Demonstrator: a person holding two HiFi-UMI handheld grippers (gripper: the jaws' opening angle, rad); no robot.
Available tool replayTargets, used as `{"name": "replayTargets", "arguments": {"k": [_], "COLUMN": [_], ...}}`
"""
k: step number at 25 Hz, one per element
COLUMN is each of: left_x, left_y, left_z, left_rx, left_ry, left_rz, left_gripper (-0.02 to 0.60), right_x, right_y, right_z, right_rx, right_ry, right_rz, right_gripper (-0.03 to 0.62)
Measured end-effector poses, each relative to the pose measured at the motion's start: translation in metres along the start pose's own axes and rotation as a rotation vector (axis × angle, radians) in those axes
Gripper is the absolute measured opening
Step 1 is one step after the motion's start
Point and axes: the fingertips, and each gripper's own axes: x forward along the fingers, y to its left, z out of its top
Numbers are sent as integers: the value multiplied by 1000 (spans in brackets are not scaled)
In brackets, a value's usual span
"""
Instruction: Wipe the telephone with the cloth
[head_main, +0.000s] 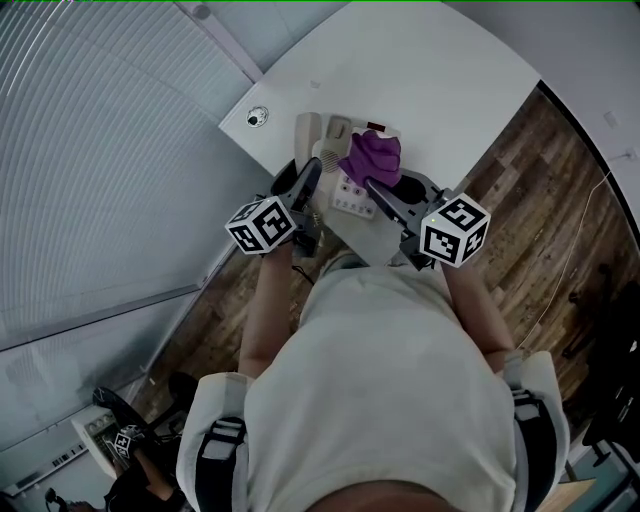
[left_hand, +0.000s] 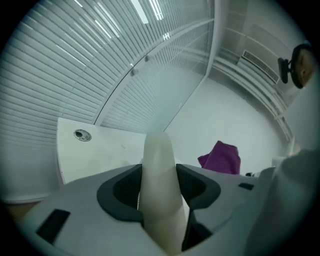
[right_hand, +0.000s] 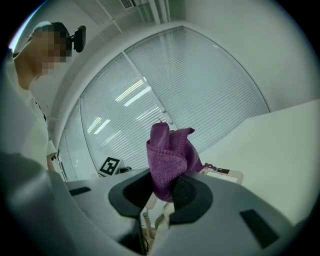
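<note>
A cream telephone stands near the front edge of the white table. Its handset is off the cradle, and my left gripper is shut on it. In the left gripper view the handset sticks up between the jaws of that gripper. My right gripper is shut on a bunched purple cloth held over the telephone's top. The right gripper view shows the cloth pinched in the gripper, with the phone base and coiled cord below.
A round grommet sits in the table's left corner. White blinds close off the left side. Wooden floor runs to the right of the table. A marker cube lies low at the bottom left.
</note>
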Motion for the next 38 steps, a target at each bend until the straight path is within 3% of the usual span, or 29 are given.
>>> {"name": "replayTargets", "arguments": {"k": [5,15,26,32,38], "left_x": [12,37,57,63,51], "left_y": [4,18,20,20,15], "left_z": [-18,-42,-49,-50,-44], "left_rx": [149,290,394,437,389], "left_ry": [97,223,283,275,213], "left_rz": [59,142,184,206,202], "left_gripper": [210,210,210,210,224], "right_x": [-1,-2,-4,-4,-2], "right_y": [-3,-10,-13,-14,-13], "right_z": [-2,-6,-9,-10,-10], "right_rx": [15,29,35,40,30], "right_ry": [3,17,30,33,39], "right_rz": [-12,-33,-40,-39,-38], "right_gripper": [90,89,89,89,89]}}
